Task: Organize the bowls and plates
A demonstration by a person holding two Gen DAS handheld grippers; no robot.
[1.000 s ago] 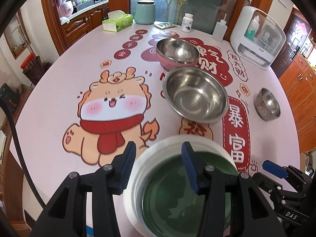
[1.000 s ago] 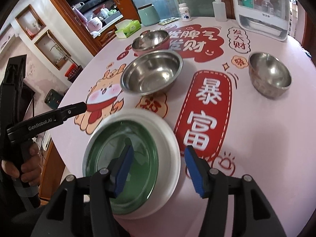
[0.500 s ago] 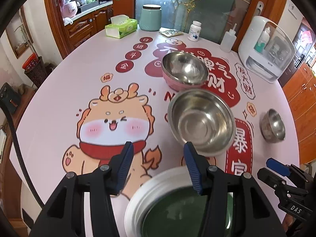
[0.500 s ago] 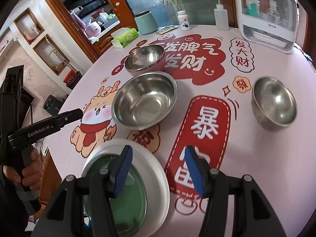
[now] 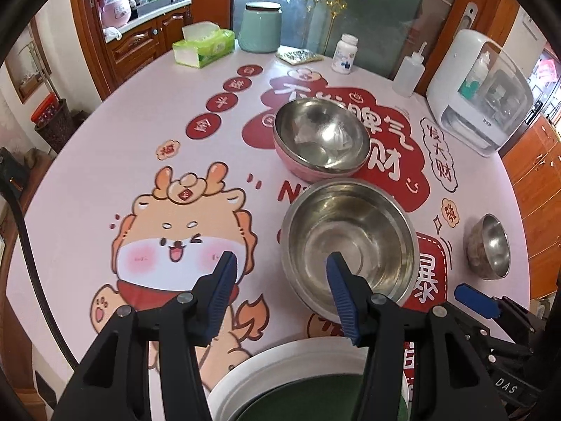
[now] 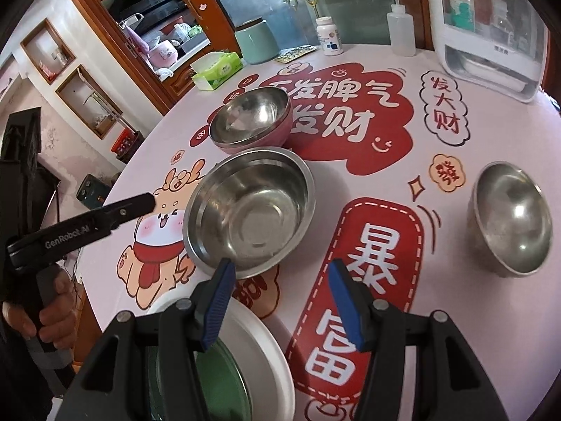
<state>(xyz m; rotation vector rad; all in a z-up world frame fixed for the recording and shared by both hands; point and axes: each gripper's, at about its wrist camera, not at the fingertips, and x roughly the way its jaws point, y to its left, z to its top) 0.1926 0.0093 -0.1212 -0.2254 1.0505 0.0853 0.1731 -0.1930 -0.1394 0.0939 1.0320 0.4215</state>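
A white plate (image 5: 266,368) with a green plate (image 5: 315,403) on it sits at the table's near edge; it also shows in the right wrist view (image 6: 259,358). A large steel bowl (image 5: 350,238) (image 6: 250,210) stands just beyond it. A steel bowl nested in a pink bowl (image 5: 320,140) (image 6: 250,119) is farther back. A small steel bowl (image 5: 489,251) (image 6: 512,217) is at the right. My left gripper (image 5: 282,289) is open and empty above the plates' far rim. My right gripper (image 6: 278,298) is open and empty, right of the plates.
At the table's far edge stand a tissue box (image 5: 203,47), a teal jar (image 5: 261,28), a pill bottle (image 5: 345,54), a squeeze bottle (image 5: 408,72) and a white appliance (image 5: 480,91). The round table (image 5: 105,140) drops off at left and right.
Both grippers have drawn back and up from the stacked plates, which now sit low in both views. Both stay open. The bowls have not moved.
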